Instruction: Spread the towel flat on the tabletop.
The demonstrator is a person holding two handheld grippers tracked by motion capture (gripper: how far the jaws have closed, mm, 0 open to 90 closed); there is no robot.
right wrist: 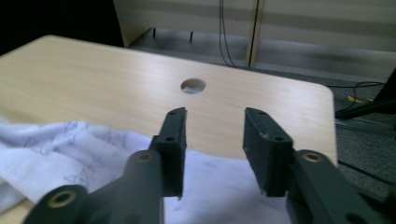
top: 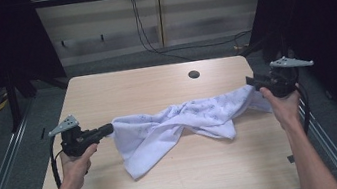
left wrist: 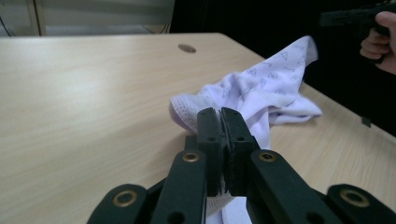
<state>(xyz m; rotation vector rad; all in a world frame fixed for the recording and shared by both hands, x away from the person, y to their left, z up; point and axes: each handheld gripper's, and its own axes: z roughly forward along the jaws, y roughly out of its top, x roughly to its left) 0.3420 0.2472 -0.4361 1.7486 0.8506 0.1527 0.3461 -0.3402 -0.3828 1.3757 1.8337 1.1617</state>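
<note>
Cloth: a white cloth (top: pixel 181 123) with a faint printed pattern lies rumpled across the middle of the wooden table (top: pixel 155 84), strung out from the left gripper toward the right one, with a loose fold trailing toward the near edge
Cloth in the left gripper view: the cloth (left wrist: pixel 261 88) rises from the pinched hem and runs off to the far right table edge
Left gripper: the left gripper (top: pixel 109 128) sits low at the cloth's left end, held in the person's left hand (top: pixel 76 161)
Left jaws: clenched, pads pressed together on the cloth's hem, which bulges out just past the tips in the left gripper view (left wrist: pixel 221 114)
Right gripper: the right gripper (top: pixel 250 82) is held in the right hand (top: pixel 283 105) at the right edge of the table, at the cloth's other end
Right jaws: released, standing well apart in the right gripper view (right wrist: pixel 215 140); the cloth (right wrist: pixel 70 144) lies below and between them, and the pads do not press on it
Table hole: a round hole (top: pixel 194 74) in the tabletop lies beyond the cloth, well apart from it; it also shows ahead of the right jaws (right wrist: pixel 193 85)
Surroundings: cables (top: pixel 148 37) hang down the wall panels behind the table
</note>
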